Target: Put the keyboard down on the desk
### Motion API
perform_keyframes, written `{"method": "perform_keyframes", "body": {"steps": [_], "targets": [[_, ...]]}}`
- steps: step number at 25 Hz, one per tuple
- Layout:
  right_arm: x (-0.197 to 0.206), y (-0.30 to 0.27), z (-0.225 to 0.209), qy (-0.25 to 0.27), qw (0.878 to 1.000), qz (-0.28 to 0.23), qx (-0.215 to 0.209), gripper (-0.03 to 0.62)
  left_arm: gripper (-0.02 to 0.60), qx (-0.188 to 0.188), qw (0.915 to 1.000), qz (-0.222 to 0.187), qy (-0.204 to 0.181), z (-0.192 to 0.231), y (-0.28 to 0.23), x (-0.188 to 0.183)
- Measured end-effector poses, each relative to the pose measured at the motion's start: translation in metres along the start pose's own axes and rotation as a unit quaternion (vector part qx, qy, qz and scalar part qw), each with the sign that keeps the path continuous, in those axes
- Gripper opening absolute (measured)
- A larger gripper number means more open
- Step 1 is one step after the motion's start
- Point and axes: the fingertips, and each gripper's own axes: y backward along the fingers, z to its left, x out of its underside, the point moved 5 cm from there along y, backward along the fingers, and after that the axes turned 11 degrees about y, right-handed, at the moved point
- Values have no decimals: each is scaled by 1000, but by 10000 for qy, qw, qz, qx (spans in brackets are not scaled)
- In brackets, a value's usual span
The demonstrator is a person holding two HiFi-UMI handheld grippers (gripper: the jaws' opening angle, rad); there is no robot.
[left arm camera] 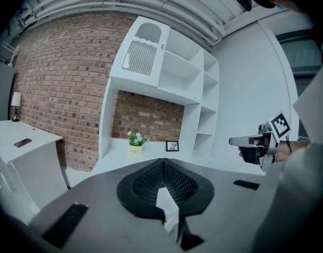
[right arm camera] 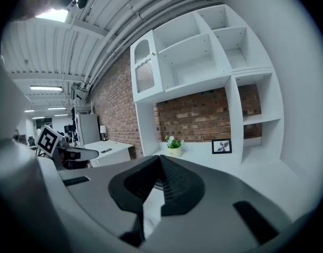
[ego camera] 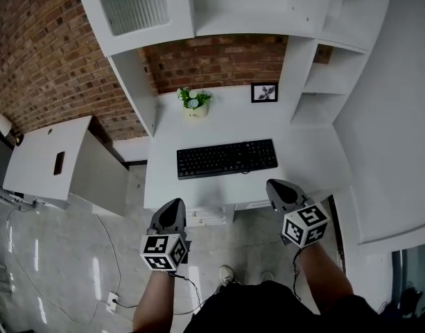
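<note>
Black rectangular keyboard [ego camera: 227, 158] lies flat on the white surface [ego camera: 306, 155], near its front edge. The left hand-held gripper [ego camera: 172, 212] and right hand-held gripper [ego camera: 280, 189] hover off that edge, clear of the keyboard, jaws closed and empty. A small potted plant [ego camera: 194, 101] and a framed picture [ego camera: 264, 92] stand behind.

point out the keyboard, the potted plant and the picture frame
keyboard [ego camera: 227, 158], head view, middle of the keys
potted plant [ego camera: 194, 100], head view, its leaves
picture frame [ego camera: 264, 92], head view, centre of the picture

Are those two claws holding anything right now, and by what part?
Nothing. The left gripper and right gripper are shut and empty; the keyboard lies on the desk.
</note>
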Motion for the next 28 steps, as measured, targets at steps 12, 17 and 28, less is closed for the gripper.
{"method": "perform_keyframes", "body": {"steps": [12,17,28], "targets": [[5,67,-24,-1,9990,-200,-396,17,18,-278,9994,-166,112,-83,30,26],[8,103,-35,5,9982,-305,-507,17,18,-309,9992,-233,70,-123,45,41],[22,160,-51,-28,9969,-386,-691,18,18,-406,9984,-334,-222,-182,67,67]]}}
